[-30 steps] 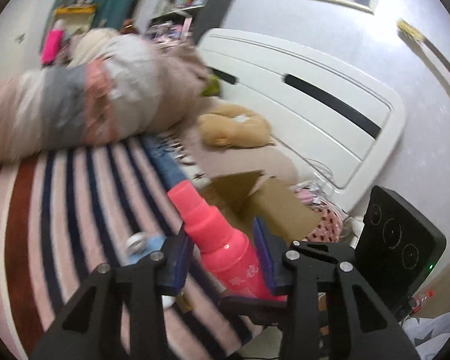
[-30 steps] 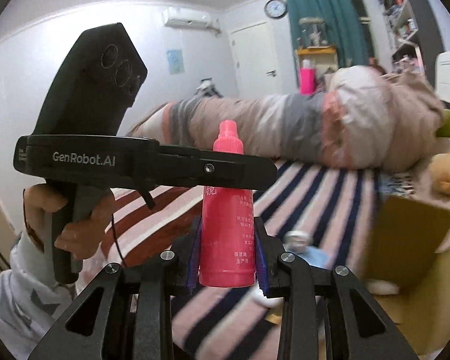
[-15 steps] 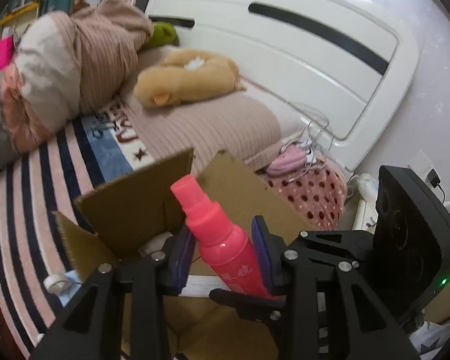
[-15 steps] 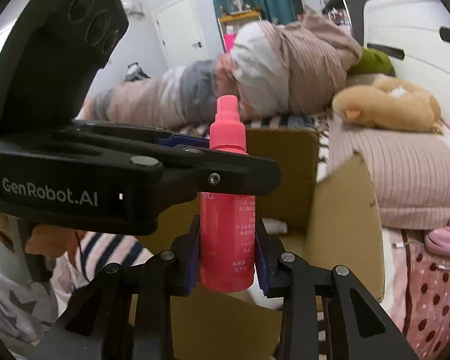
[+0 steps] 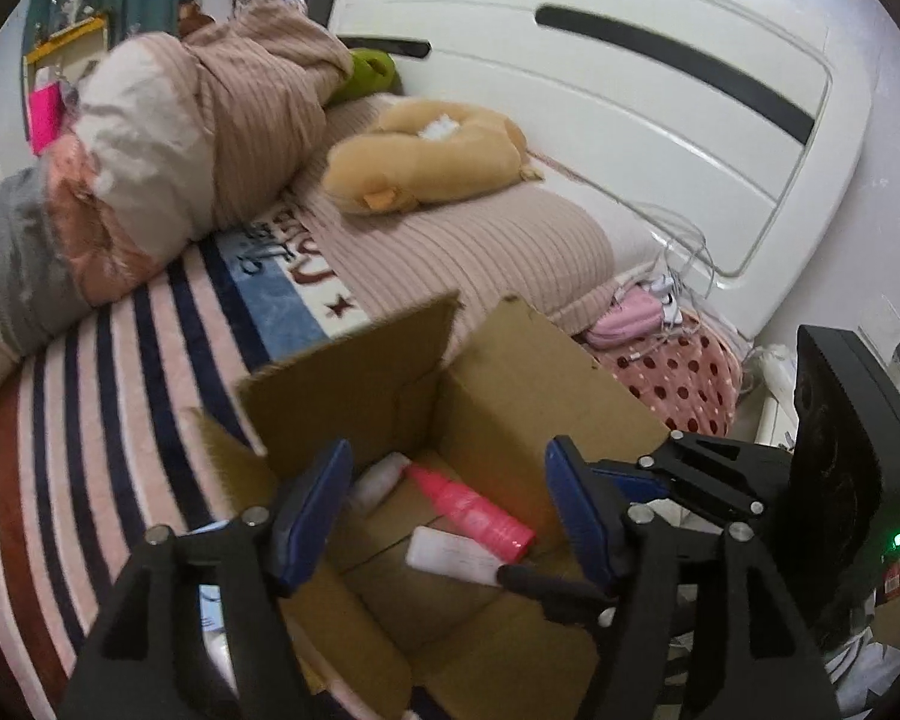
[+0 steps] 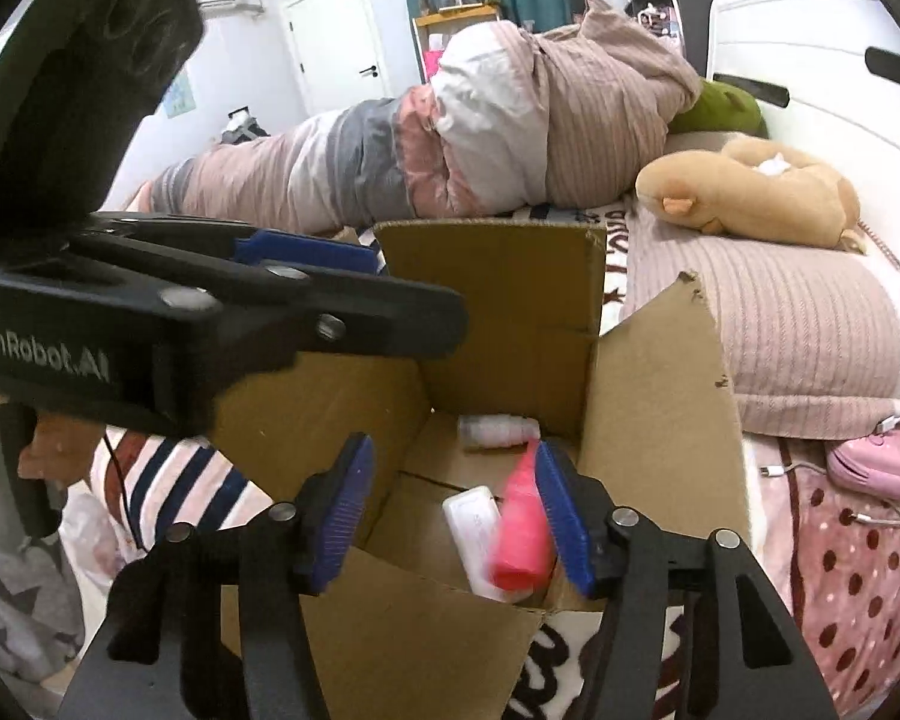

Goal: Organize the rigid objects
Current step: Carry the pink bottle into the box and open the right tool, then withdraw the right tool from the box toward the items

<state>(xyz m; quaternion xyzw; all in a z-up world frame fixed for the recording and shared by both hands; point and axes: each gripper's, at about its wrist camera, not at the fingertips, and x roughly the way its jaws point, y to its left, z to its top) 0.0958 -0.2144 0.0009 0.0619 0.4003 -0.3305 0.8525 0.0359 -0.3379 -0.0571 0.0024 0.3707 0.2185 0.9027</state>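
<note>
Both grippers are hanging over the open box with nothing in them. The left gripper [image 5: 447,510] has its blue pads spread wide, and through the gap you look straight down into the cardboard box [image 5: 528,372]. Same story with the right gripper [image 6: 453,507]: jaws wide apart, holding nothing, parked just above the box opening, with the left unit's black body crossing the upper left of its view.

The pink spray bottle [image 5: 471,510] is inside the box, lying on its side on the cardboard floor. In the right wrist view it looks blurred, so it may not have fully settled. It sits right next to a flat white bottle [image 5: 453,555], close enough that they look like they're touching, and a smaller white bottle [image 5: 375,480] lies further back near the corner.

Outside the box it's just bedroom stuff: the striped bedspread [image 5: 90,396] it sits on, a rolled-up quilt [image 5: 168,138], a tan plush toy [image 5: 426,156] up by the white headboard [image 5: 630,90].

Looks like the drop-off step for the pink bottle is basically done. Next move is probably lifting both grippers clear of the flaps without catching them, then going for whatever loose item is left on the bed. Something white shows just left of the box, too cut off to identify.
</note>
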